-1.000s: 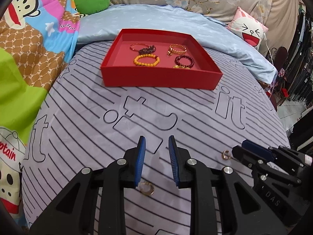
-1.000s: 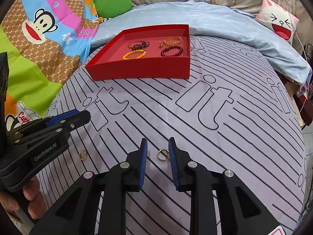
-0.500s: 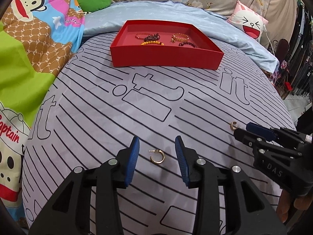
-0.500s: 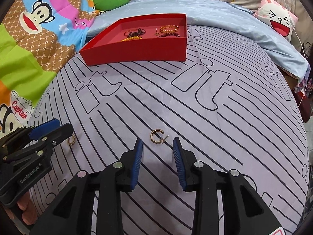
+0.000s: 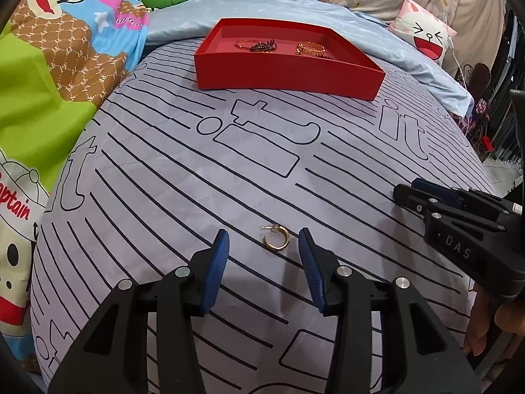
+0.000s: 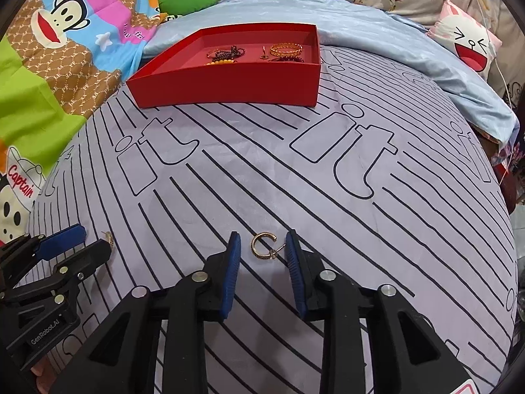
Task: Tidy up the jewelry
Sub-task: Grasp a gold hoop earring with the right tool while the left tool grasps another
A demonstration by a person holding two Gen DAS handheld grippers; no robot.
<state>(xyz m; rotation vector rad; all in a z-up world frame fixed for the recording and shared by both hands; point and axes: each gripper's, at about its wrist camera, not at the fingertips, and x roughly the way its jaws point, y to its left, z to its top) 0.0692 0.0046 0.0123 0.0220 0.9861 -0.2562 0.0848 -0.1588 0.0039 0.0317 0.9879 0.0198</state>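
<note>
While the left gripper [image 5: 262, 243] jaws widen round one gold earring [image 5: 276, 239] w/o touching it, the right gripper [image 6: 262, 246] jaws close in on a 2nd earring [image 6: 262, 245], still apart, pads not pressing. Both earrings lie flat on the striped bed [image 5: 262, 151]. Further back sits a red tray [image 6: 236, 82] w/ bracelets [image 6: 285, 49] inside.

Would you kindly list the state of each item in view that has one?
Left gripper: jaws opening, astride an earring, not touching it.
Right gripper: jaws closing around the other earring, no clear contact.
Left earring: flat on the bedsheet.
Right earring: flat on the bedsheet.
Red tray: lidless, holding bracelets.
</note>
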